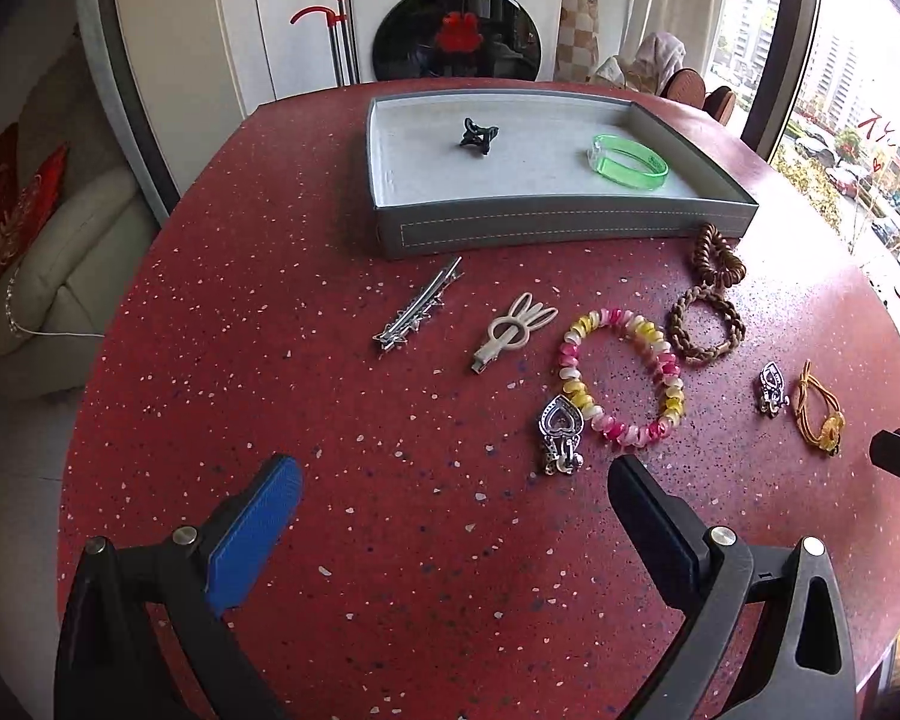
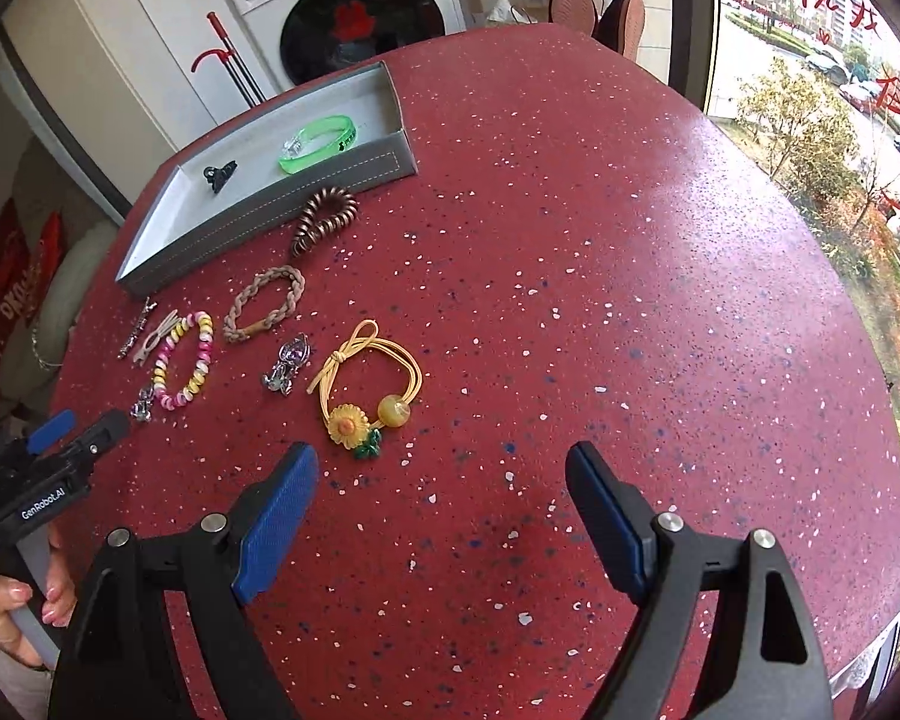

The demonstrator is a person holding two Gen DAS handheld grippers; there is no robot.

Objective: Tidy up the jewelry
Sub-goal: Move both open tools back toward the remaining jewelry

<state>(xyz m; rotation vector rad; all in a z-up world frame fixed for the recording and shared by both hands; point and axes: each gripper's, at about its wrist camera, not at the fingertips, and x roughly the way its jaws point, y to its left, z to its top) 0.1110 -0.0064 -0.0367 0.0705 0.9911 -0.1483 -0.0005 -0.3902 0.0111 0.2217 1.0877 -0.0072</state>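
Observation:
A grey tray (image 1: pixel 570 225) (image 2: pixel 258 228) on the red table holds a black claw clip (image 1: pixel 477 137) (image 2: pixel 218 175) and a green bangle (image 1: pixel 630 161) (image 2: pixel 318 144). In front of it lie a silver hair clip (image 1: pixel 414 309), a beige bunny clip (image 1: pixel 513 330), a pink-yellow coil bracelet (image 1: pixel 621 375) (image 2: pixel 183 360), a braided bracelet (image 1: pixel 705 324) (image 2: pixel 264 303), a brown coil tie (image 1: pixel 717 261) (image 2: pixel 324 219), two silver earrings (image 1: pixel 561 432) (image 2: pixel 285 366) and a yellow flower hair tie (image 2: pixel 363 396) (image 1: pixel 819 408). My left gripper (image 1: pixel 450 483) hangs open just short of the heart earring. My right gripper (image 2: pixel 444 474) is open, right of the flower tie.
A washing machine (image 1: pixel 456 6) and a red-handled mop (image 1: pixel 336 30) stand behind the table. A window (image 2: pixel 810 90) runs along the right. A hand (image 2: pixel 12 606) holds the left gripper's handle at the lower left of the right wrist view.

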